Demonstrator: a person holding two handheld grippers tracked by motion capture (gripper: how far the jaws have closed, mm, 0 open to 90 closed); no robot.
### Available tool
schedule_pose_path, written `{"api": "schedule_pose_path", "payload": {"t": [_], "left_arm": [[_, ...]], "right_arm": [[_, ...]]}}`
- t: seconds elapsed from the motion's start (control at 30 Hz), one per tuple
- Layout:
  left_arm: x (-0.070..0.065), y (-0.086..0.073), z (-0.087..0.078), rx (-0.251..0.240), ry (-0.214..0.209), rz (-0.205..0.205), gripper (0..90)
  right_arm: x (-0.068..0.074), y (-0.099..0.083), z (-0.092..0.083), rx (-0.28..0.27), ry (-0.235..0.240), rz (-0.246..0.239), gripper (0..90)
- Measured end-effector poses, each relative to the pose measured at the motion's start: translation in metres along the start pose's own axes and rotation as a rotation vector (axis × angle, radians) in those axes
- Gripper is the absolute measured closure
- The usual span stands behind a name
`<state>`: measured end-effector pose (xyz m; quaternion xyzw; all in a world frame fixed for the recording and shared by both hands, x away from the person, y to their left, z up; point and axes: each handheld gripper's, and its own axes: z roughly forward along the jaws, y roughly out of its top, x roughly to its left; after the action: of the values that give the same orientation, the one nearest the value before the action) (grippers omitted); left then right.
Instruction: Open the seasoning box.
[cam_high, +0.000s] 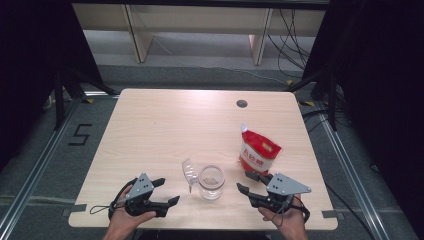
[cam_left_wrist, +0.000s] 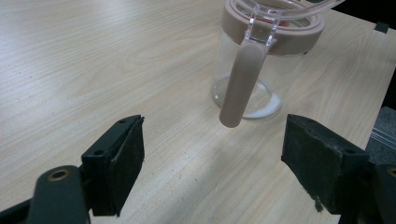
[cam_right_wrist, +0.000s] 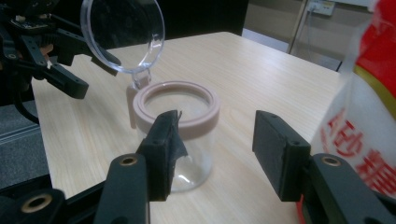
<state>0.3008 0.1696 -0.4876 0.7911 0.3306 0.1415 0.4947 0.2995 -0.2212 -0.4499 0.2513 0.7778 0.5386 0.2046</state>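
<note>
A clear glass jar (cam_high: 211, 183) with a beige rim (cam_right_wrist: 176, 109) stands near the table's front edge, its clear hinged lid (cam_high: 189, 172) tipped open to the left. A little white powder lies at its bottom. A red and white pouch (cam_high: 258, 152) stands upright just right of it. My left gripper (cam_high: 166, 191) rests open left of the jar, jaws pointing at its beige latch (cam_left_wrist: 243, 84). My right gripper (cam_high: 247, 181) is open to the jar's right, in front of the pouch (cam_right_wrist: 369, 121), with nothing between its pads (cam_right_wrist: 275, 149).
The light wooden table (cam_high: 165, 125) has a round cable hole (cam_high: 242, 104) at the back right. Black stands and cables flank the table on the floor. White furniture legs stand beyond the far edge.
</note>
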Motion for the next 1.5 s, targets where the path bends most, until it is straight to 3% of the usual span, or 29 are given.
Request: {"api": "schedule_pose_path", "payload": {"t": [0.03,0.2,0.23,0.3,0.33,0.37,0.5,0.57,0.63,0.73,0.8,0.87,1.0,1.03,1.07,1.1,1.13,1.2,1.5], "left_arm": [[-0.001,0.0,0.0,-0.001,0.003,-0.024,20.8],[-0.002,0.0,0.0,-0.01,-0.003,-0.023,20.8],[-0.002,0.0,0.0,-0.011,-0.004,-0.023,20.8],[-0.002,0.0,0.001,-0.017,-0.007,-0.029,20.8],[-0.001,0.0,0.0,0.004,0.006,-0.011,20.8],[-0.003,0.0,0.001,-0.012,0.001,-0.034,20.8],[-0.001,-0.001,0.001,-0.011,-0.006,-0.03,20.8],[-0.001,0.0,0.001,-0.01,-0.005,-0.027,20.7],[-0.001,0.0,0.002,-0.014,-0.006,-0.029,20.8],[-0.002,0.0,0.002,-0.009,-0.008,-0.026,20.7],[-0.003,0.0,0.003,-0.008,-0.011,-0.029,20.7],[-0.003,0.0,0.003,-0.008,-0.015,-0.022,20.5],[-0.003,0.001,0.004,-0.006,-0.012,-0.021,19.9],[-0.003,0.001,0.004,-0.009,-0.013,-0.026,19.5],[-0.003,0.001,0.004,-0.01,-0.012,-0.03,19.1],[-0.001,0.002,0.003,-0.009,-0.013,-0.016,18.5],[0.0,0.003,0.004,-0.009,-0.018,-0.004,17.9],[-0.003,0.003,0.004,-0.013,-0.013,-0.036,15.8],[-0.003,0.004,0.002,-0.009,-0.028,0.0,16.6]], "right_arm": [[-0.001,-0.001,-0.002,0.001,-0.009,0.005,49.8],[-0.004,-0.007,-0.013,-0.003,-0.042,0.025,49.4],[-0.006,-0.008,-0.013,-0.014,-0.048,0.003,49.4],[-0.007,-0.011,-0.017,-0.006,-0.057,0.013,49.0],[-0.008,-0.012,-0.019,-0.001,-0.052,0.024,48.5],[-0.01,-0.014,-0.021,-0.006,-0.069,0.03,47.8],[-0.013,-0.018,-0.024,0.003,-0.068,0.051,47.4],[-0.016,-0.019,-0.027,-0.01,-0.091,0.038,46.7],[-0.017,-0.02,-0.03,0.0,-0.098,0.066,46.7],[-0.022,-0.021,-0.034,-0.01,-0.106,0.055,46.3],[-0.026,-0.023,-0.038,-0.012,-0.142,0.048,44.8],[-0.029,-0.026,-0.04,-0.004,-0.141,0.086,44.6],[-0.032,-0.027,-0.04,-0.004,-0.179,0.072,43.0],[-0.032,-0.028,-0.04,-0.002,-0.166,0.092,42.4],[-0.033,-0.028,-0.041,0.006,-0.183,0.082,41.7],[-0.036,-0.029,-0.041,-0.009,-0.19,0.059,40.7],[-0.037,-0.03,-0.042,-0.001,-0.182,0.078,38.6],[-0.039,-0.033,-0.041,0.014,-0.177,0.086,35.2],[-0.045,-0.039,-0.038,0.021,-0.195,0.098,30.1]]}}
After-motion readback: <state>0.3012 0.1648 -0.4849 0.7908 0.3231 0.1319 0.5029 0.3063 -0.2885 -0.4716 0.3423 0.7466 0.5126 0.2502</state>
